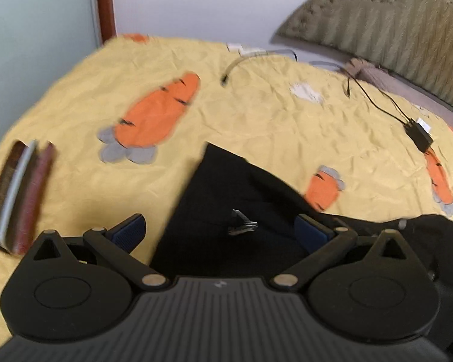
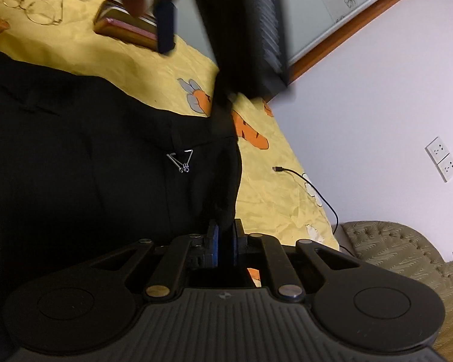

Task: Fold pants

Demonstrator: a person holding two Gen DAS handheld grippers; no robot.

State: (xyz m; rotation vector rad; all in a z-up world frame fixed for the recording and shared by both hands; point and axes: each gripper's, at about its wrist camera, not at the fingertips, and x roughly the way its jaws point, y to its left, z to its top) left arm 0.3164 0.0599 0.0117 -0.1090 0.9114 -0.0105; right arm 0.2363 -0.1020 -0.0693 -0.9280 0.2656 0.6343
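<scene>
Black pants (image 1: 226, 199) lie on a yellow bedspread with carrot prints (image 1: 256, 114). A metal hook clasp (image 1: 243, 226) shows at their waistband. My left gripper (image 1: 222, 230) is open, its blue pads spread wide just above the pants, holding nothing. In the right wrist view the pants (image 2: 75, 166) fill the left side, with the clasp (image 2: 181, 160) near the waist edge. My right gripper (image 2: 225, 238) is shut on a fold of the black pants fabric, which rises from between its pads. The left gripper (image 2: 226, 30) shows blurred above the waistband.
A stack of books or cases (image 1: 18, 196) lies at the bedspread's left, also in the right wrist view (image 2: 126, 30). A black cable with adapter (image 1: 418, 134) and a white cable (image 1: 235, 66) lie at the far side. A padded headboard (image 1: 392, 24) stands behind. Eyeglasses (image 2: 36, 9) lie nearby.
</scene>
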